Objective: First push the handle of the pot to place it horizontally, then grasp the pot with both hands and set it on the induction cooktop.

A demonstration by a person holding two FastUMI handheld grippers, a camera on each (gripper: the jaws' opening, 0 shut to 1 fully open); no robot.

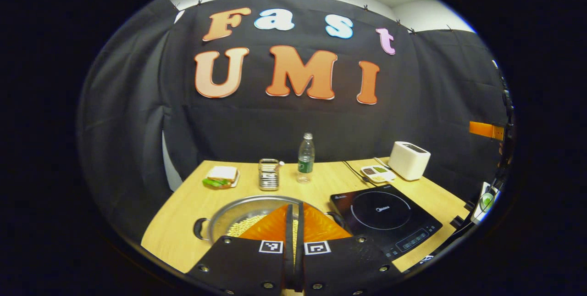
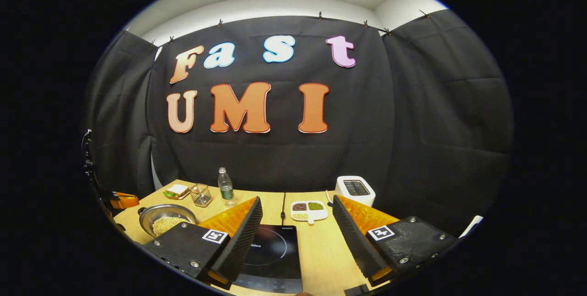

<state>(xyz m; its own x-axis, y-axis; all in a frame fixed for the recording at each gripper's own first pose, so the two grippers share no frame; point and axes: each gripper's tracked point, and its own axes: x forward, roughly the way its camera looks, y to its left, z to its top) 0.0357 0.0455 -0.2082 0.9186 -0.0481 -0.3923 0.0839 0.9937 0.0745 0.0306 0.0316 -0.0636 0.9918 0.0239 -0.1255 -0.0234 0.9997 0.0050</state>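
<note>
A steel pot [image 1: 243, 215] with pale beans inside sits on the wooden table [image 1: 192, 199], just in front of my left gripper [image 1: 293, 208]. One black loop handle [image 1: 200, 228] shows on the pot's left and another [image 1: 338, 218] on its right. The left gripper's fingers are pressed together with nothing between them, and they cover the pot's near right part. The black induction cooktop [image 1: 385, 218] lies right of the pot. In the right gripper view my right gripper [image 2: 297, 225] stands wide open above the cooktop [image 2: 270, 252], with the pot [image 2: 164, 220] off to its left.
At the back of the table stand a water bottle [image 1: 306, 157], a small wire holder [image 1: 268, 174], a sandwich on a plate [image 1: 221, 176], a divided dish of beans [image 1: 378, 173] and a white toaster [image 1: 409, 160]. A cord [image 1: 353, 170] runs behind the cooktop.
</note>
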